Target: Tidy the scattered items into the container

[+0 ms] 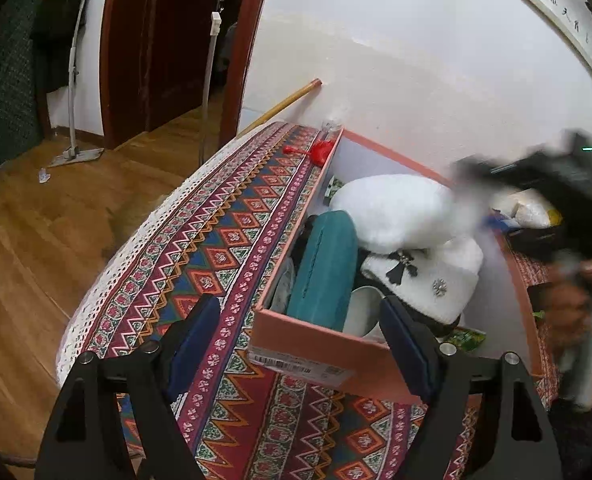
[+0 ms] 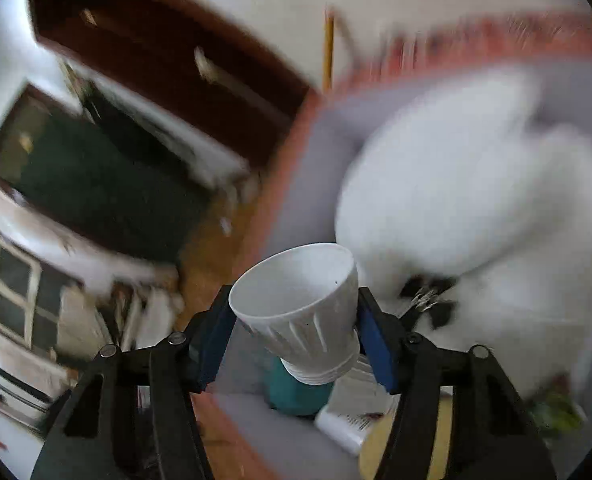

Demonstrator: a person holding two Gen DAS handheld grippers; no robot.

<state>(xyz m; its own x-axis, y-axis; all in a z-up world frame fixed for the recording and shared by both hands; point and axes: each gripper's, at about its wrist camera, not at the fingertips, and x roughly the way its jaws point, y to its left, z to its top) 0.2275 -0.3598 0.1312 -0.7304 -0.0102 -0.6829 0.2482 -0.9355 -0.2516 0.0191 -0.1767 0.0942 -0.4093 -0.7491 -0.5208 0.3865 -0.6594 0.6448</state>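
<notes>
A pink cardboard box (image 1: 312,344) stands on the patterned tablecloth. It holds a teal case (image 1: 324,268), a white fluffy pillow (image 1: 396,210), a white fuzzy hat with a black cross (image 1: 428,272) and a white cup (image 1: 362,312). My left gripper (image 1: 300,340) is open and empty, just in front of the box's near wall. My right gripper (image 2: 294,328) is shut on a white ribbed plastic cup (image 2: 300,308), held tilted above the box interior, over the teal case (image 2: 296,398). The right gripper shows as a dark blur in the left wrist view (image 1: 536,184).
A red tassel ornament (image 1: 320,151) lies on the tablecloth (image 1: 216,240) by the box's far corner. A wooden stick (image 1: 284,104) leans on the wall. A mop (image 1: 72,80) stands on the wooden floor at left. Bags (image 1: 528,210) lie right of the box.
</notes>
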